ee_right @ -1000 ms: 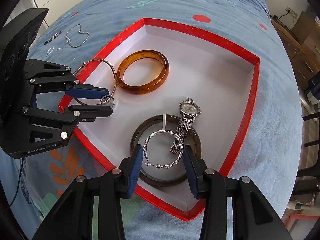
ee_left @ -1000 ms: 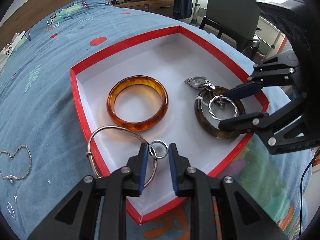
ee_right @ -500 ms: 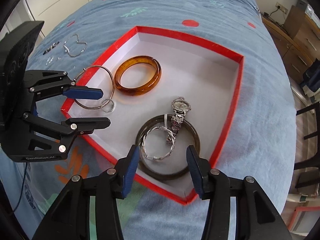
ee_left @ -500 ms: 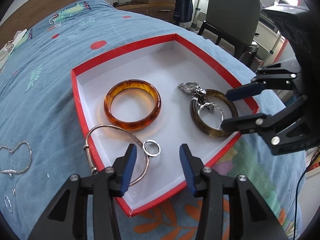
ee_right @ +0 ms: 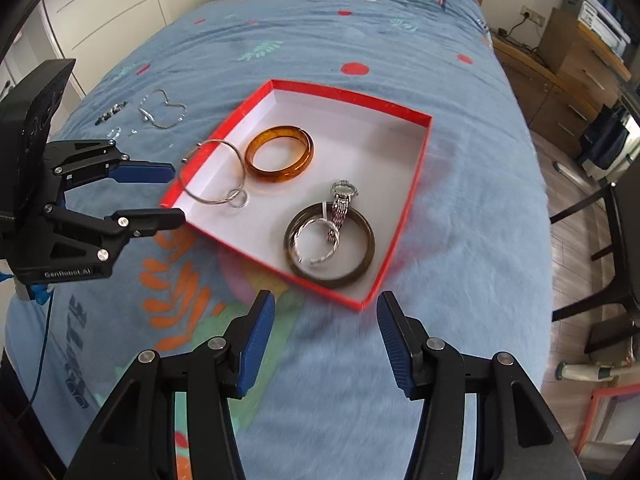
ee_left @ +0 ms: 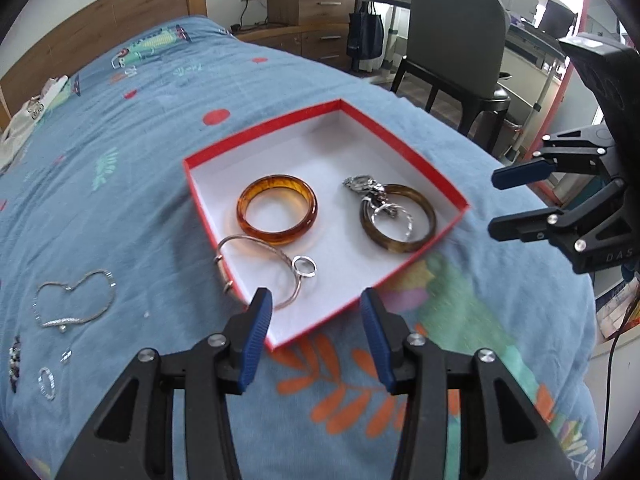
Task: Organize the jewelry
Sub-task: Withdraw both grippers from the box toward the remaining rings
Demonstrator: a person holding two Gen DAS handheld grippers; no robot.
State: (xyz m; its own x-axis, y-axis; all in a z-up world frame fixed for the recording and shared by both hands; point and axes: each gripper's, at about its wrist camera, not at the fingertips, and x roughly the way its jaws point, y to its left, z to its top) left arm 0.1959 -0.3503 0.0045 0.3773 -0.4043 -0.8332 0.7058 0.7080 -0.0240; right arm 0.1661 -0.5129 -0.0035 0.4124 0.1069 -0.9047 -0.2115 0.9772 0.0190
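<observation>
A shallow red-rimmed cardboard box with a white floor (ee_left: 404, 152) lay on the blue patterned bedspread (ee_left: 120, 208). Inside it were two thick bangles, one translucent amber (ee_left: 277, 209) and one dark olive-brown (ee_left: 398, 218); one twisted silver bracelet (ee_right: 314, 242) and one silver link-strap wristwatch (ee_right: 342, 200) overlapped the dark bangle. One thin silver wire bangle (ee_left: 264, 268) straddled the box's near left rim, touching one small silver ring (ee_left: 305, 267) inside the box.

Both grippers pointed steeply down, clear of the box. The left gripper (ee_left: 316, 324) hovered at the box's near corner, jaws apart and empty. The right gripper (ee_right: 326, 330), jaws opening, held nothing.

Only the left wrist view showed a grey chair (ee_left: 456, 64) beyond the box. Left of the box, both views showed a loose silver chain (ee_left: 72, 300) and small pieces too fine to identify.
</observation>
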